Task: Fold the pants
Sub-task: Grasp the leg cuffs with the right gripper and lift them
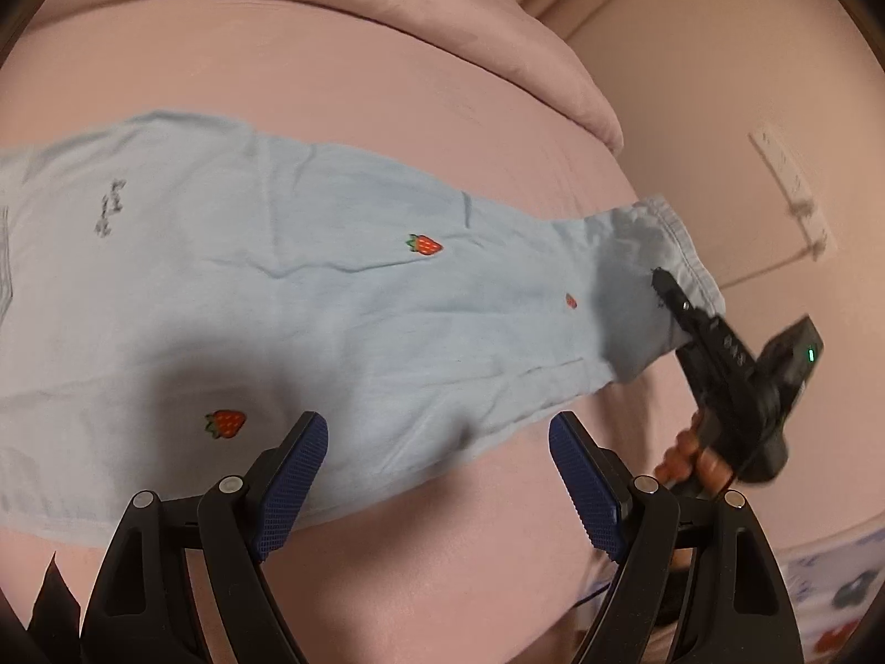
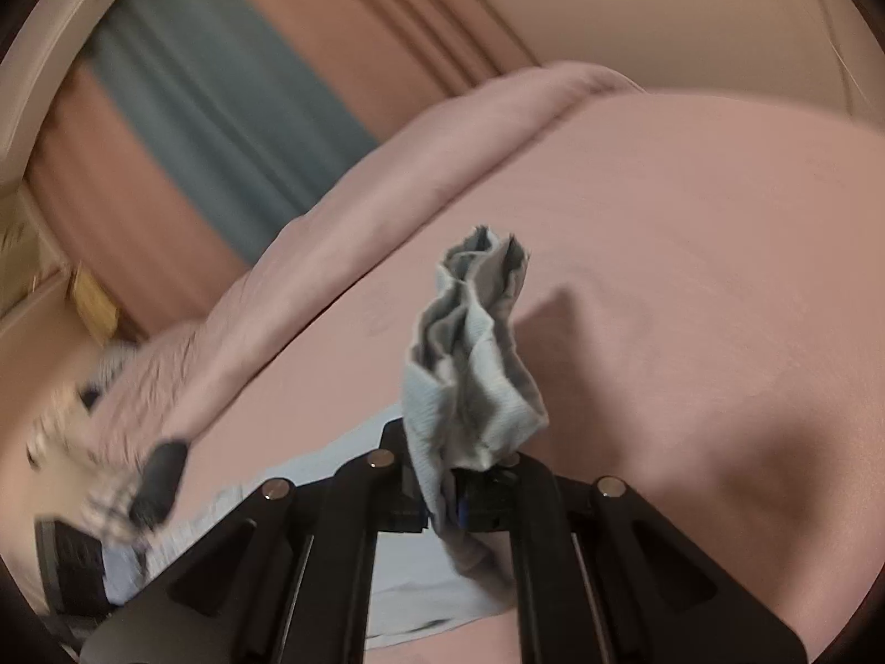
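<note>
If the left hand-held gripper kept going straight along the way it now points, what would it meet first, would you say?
Most likely the light blue pants lying on the pink bed cover: the left hand-held gripper, open, points down at the cloth near its lower edge. Depth is hard to judge, so it may land at that edge.

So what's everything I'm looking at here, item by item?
pants: one, pale blue, spread flat across the bed, with the cuff end lifted.
strawberry patches: three, red with green tops, scattered on the pants.
bed sheet: one, pink, under the pants.
duvet: one, pink, bunched along the far edge of the bed.
curtain: one, grey-blue, on the wall behind the bed.
power strip: one, white, on the wall to the right, blurred.
left tool: one, black with blue pads, open, above the near edge of the pants.
right tool: one, black, shut on the pants' cuff.
hand: one, holding the right tool's handle.
</note>
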The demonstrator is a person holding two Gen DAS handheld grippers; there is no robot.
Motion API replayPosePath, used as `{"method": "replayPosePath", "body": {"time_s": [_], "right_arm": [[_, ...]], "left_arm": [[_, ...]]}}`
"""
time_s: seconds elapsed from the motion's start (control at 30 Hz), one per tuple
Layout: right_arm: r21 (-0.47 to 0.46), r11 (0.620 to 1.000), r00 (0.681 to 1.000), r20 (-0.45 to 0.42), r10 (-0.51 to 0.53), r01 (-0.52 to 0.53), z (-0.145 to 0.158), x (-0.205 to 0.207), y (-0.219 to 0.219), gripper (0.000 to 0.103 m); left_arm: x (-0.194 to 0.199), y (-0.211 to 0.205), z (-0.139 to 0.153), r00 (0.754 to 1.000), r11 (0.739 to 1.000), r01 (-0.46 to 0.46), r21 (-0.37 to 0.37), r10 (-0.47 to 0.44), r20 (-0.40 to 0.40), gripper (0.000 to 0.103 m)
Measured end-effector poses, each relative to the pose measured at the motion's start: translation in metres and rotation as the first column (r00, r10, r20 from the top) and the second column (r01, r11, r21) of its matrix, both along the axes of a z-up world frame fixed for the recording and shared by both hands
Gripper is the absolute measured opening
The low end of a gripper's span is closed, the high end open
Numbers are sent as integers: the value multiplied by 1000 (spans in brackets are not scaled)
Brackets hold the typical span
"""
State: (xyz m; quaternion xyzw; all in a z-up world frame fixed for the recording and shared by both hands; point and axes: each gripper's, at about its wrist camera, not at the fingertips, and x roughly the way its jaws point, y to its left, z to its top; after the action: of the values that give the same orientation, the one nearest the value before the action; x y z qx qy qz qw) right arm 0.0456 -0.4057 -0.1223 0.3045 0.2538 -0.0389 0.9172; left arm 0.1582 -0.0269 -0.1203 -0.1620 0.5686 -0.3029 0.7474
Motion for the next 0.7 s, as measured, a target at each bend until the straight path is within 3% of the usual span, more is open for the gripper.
{"method": "replayPosePath", "body": {"time_s": [0.1,0.23,0.5,0.57,0.7], "right_arm": [[-132,988,996,12,88,-85,14,7,43,7],[-278,941,981,-33,191,-192,14,19,93,7],[-451,796,911,-277,305,-404,-37,50,166,8],[-463,789,911,-279,303,-405,-36,51,162,8],[-412,815,907,-287,307,-406,-37,56,148,8]], "left_arm": [[3,15,-2,998,997,-48,-54,46,-31,82],[6,34,-6,993,988,-108,-109,101,-68,82],[5,60,-16,981,978,-175,-113,163,-104,83],[4,65,-18,978,975,-187,-117,174,-112,83],[5,71,-20,973,967,-213,-140,196,-123,83]]}}
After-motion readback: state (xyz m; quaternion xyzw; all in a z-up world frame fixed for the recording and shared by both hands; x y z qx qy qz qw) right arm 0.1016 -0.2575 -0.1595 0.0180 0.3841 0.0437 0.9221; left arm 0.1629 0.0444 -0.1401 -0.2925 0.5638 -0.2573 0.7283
